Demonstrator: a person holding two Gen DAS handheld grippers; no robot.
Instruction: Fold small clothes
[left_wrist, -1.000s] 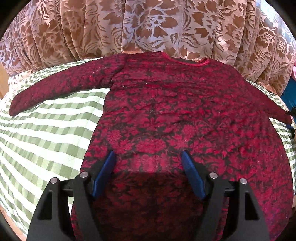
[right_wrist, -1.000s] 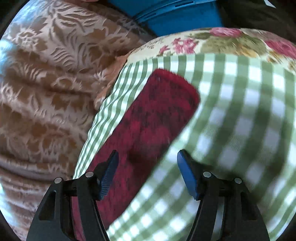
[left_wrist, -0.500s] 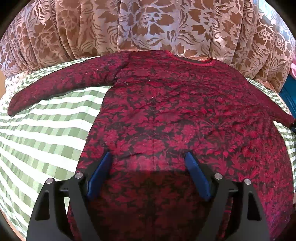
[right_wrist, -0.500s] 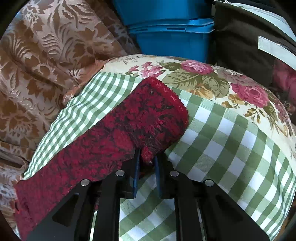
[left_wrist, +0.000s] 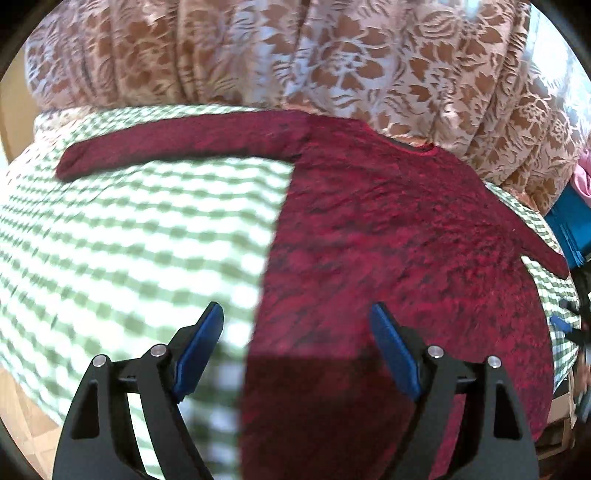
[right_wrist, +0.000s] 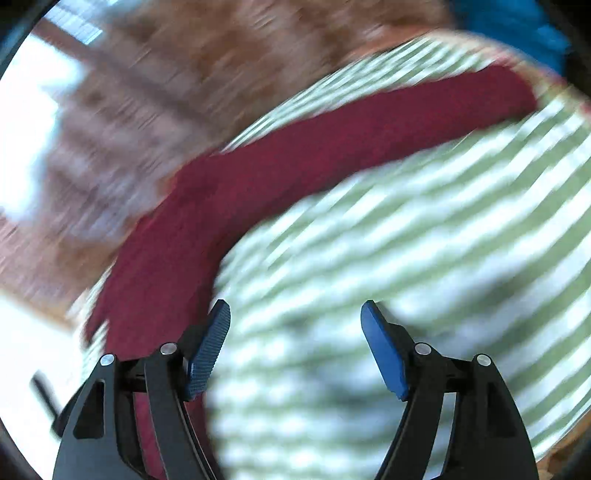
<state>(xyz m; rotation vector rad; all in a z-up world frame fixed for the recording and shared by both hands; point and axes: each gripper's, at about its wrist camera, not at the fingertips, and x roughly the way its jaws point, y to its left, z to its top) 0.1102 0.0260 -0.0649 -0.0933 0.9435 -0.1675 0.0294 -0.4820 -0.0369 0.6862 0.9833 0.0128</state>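
On the checked cloth (left_wrist: 140, 236), red top (left_wrist: 388, 258) spread flat, sleeves out sideways. Left tool (left_wrist: 295, 350) wide, empty, astride the near left side edge. Right tool (right_wrist: 295, 350) opening, empty, right sleeve (right_wrist: 332, 147) stretching far-right beyond.

garment (left_wrist: 388, 236) flat on cloth (left_wrist: 129, 236), curtain (left_wrist: 295, 55) seemingly behind

- A green-and-white checked cloth (left_wrist: 147, 229) covers the surface, which looks like a bed, though the blur leaves that uncertain.
- A dark red patterned top (left_wrist: 388, 240) lies flat on the cloth, both sleeves spread outward.
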